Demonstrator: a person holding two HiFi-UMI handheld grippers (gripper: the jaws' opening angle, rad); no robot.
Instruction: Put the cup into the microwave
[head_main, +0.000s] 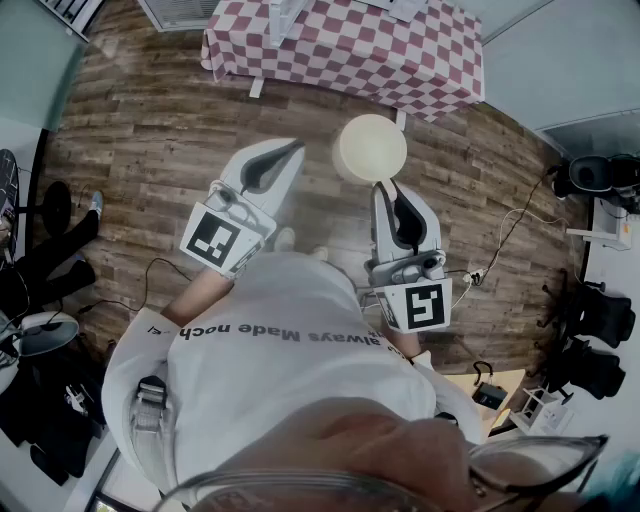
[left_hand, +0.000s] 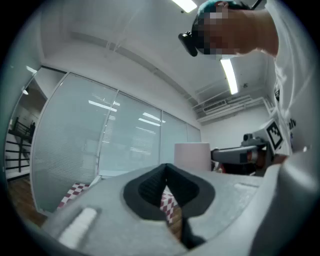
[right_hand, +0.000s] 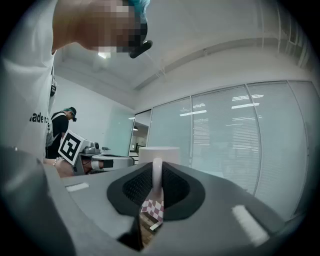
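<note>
A cream cup (head_main: 370, 148) hangs over the wooden floor, upright, its round top facing the head camera. My right gripper (head_main: 385, 188) is shut on its handle. The right gripper view shows the white handle (right_hand: 157, 176) pinched between the jaws of that gripper (right_hand: 156, 172), with the cup body (right_hand: 159, 152) just beyond. My left gripper (head_main: 298, 148) is beside the cup, to its left and apart from it. Its jaws meet with nothing between them (left_hand: 166, 172). The cup (left_hand: 191, 156) also shows past them. No microwave is in view.
A table with a red-and-white checked cloth (head_main: 350, 45) stands ahead across the wooden floor (head_main: 140, 150). Cables (head_main: 505, 235) and black chairs (head_main: 595, 310) are at the right. Someone's legs (head_main: 50, 250) show at the left. Glass walls fill both gripper views.
</note>
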